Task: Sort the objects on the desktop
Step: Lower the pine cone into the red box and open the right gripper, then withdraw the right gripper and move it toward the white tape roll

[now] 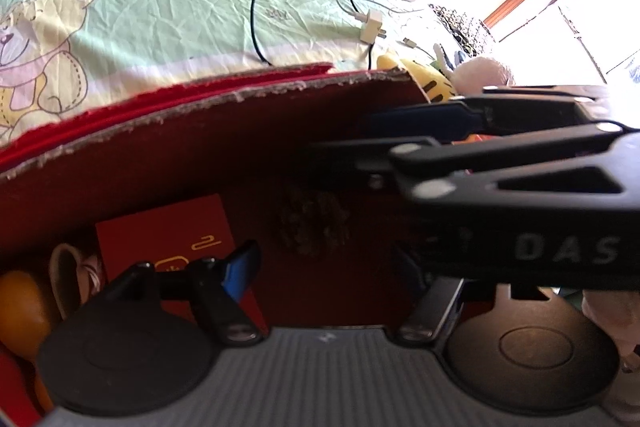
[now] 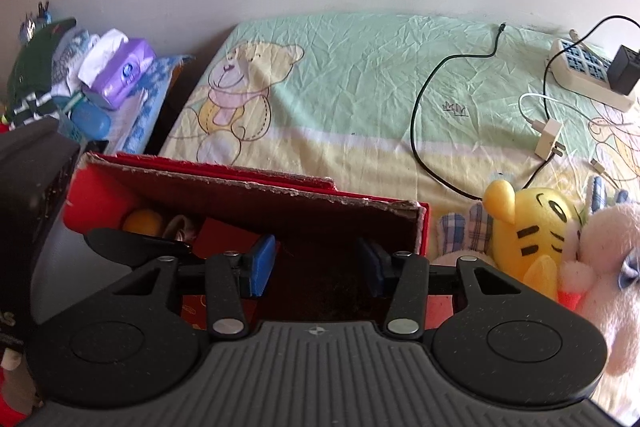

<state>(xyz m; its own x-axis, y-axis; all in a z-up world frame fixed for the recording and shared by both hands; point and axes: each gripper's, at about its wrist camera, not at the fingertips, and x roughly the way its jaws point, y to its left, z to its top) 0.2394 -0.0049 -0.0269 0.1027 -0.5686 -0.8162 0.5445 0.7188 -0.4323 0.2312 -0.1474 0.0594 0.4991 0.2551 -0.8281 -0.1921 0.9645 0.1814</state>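
both tools hanging empty over the red box

the bed with its bear-print sheet is carrying everything here, and the red box is sitting at its near edge as the sorting bin. already lying inside at the left end are a red booklet, an orange ball and a pale ring-shaped thing. just beside the box on the right, a yellow plush toy and a white plush toy are leaning against each other on the sheet, outside the box. farther back, a power strip, a black cable and a white plug are lying loose.

the right tool is hanging over the box with its jaws spread and nothing between them. the left tool is lower inside the box, jaws apart too, holding nothing.

the step in hand is probably clearing out of the box and going for the next loose thing. doing it well means lifting straight up so the fingers are not catching the torn cardboard rim, then taking the nearest toy by a firm bulge, not by loose fur.

the right tool's arm is blocking much of the left view. a dark mottled patch on the box floor is too dim to identify, and the ring-shaped thing is partly cut off.
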